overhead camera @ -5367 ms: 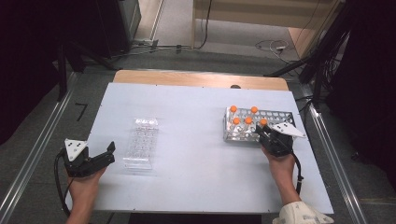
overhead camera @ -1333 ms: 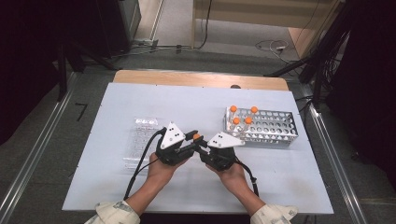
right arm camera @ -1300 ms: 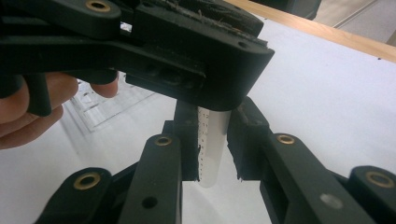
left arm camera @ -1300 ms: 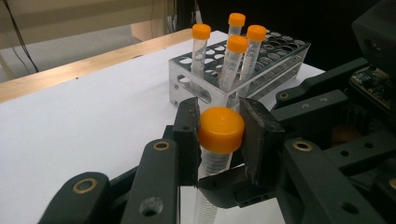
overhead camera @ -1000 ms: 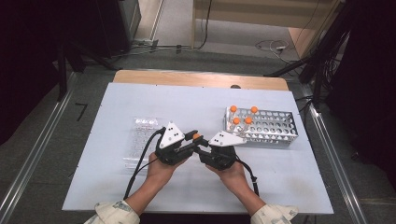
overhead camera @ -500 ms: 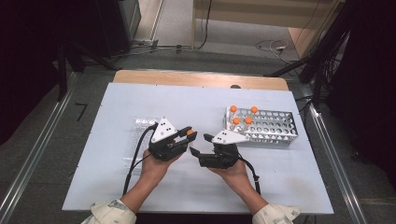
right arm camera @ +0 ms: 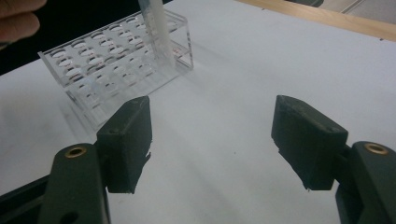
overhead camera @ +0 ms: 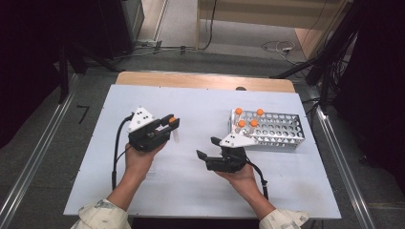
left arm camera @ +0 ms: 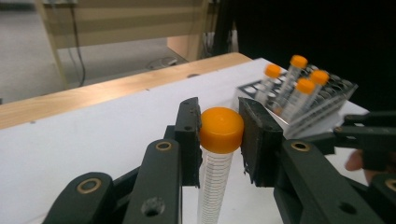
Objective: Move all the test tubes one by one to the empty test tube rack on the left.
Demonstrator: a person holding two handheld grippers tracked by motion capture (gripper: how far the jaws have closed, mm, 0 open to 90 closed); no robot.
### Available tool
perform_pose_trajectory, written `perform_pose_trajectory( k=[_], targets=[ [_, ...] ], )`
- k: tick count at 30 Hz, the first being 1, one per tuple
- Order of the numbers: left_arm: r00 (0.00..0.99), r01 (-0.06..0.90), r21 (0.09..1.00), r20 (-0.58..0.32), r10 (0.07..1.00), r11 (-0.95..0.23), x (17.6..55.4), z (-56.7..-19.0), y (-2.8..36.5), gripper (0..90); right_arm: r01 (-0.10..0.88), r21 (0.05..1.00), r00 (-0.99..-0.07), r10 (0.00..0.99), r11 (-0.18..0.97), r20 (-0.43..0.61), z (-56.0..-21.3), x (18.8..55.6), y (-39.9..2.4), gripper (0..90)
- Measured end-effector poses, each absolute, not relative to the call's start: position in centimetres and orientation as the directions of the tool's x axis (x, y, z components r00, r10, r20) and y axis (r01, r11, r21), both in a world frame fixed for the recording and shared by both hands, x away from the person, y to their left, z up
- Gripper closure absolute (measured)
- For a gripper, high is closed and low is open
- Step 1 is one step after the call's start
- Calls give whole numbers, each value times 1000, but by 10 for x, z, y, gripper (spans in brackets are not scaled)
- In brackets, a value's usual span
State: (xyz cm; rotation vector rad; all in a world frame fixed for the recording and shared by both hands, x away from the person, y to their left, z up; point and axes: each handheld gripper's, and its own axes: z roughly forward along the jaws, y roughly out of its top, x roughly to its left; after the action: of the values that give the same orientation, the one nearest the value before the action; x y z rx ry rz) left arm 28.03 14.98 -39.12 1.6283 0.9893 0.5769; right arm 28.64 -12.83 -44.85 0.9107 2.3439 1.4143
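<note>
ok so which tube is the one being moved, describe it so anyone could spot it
On the white table, left of the metal rack, the left hand-held gripper holds an orange-capped tube by its cap. Unlike the four racked tubes, it hangs in the air.

orange-cap tube [left arm camera: 221, 135], black gripper [left arm camera: 219, 140], white table [overhead camera: 200, 109]

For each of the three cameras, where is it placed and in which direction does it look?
High view: above the person's side of the table, facing forward and down; both forearms and hands show.
Left gripper view: on the left gripper, looking along its fingers, shut on the orange-capped tube, toward the metal rack.
Right gripper view: on the right gripper, looking along its open fingers toward the clear rack.
Shared: high and left gripper views both show the metal rack.
</note>
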Motion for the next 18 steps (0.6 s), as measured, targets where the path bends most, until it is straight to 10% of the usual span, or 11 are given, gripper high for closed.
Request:
perform_pose_trajectory(
  k=[18],
  targets=[
    [322, 290, 957, -101, 941, 3, 293, -383, 223, 710, 379, 864, -773, 627, 331, 98, -448, 284, -129, 282]
  ],
)
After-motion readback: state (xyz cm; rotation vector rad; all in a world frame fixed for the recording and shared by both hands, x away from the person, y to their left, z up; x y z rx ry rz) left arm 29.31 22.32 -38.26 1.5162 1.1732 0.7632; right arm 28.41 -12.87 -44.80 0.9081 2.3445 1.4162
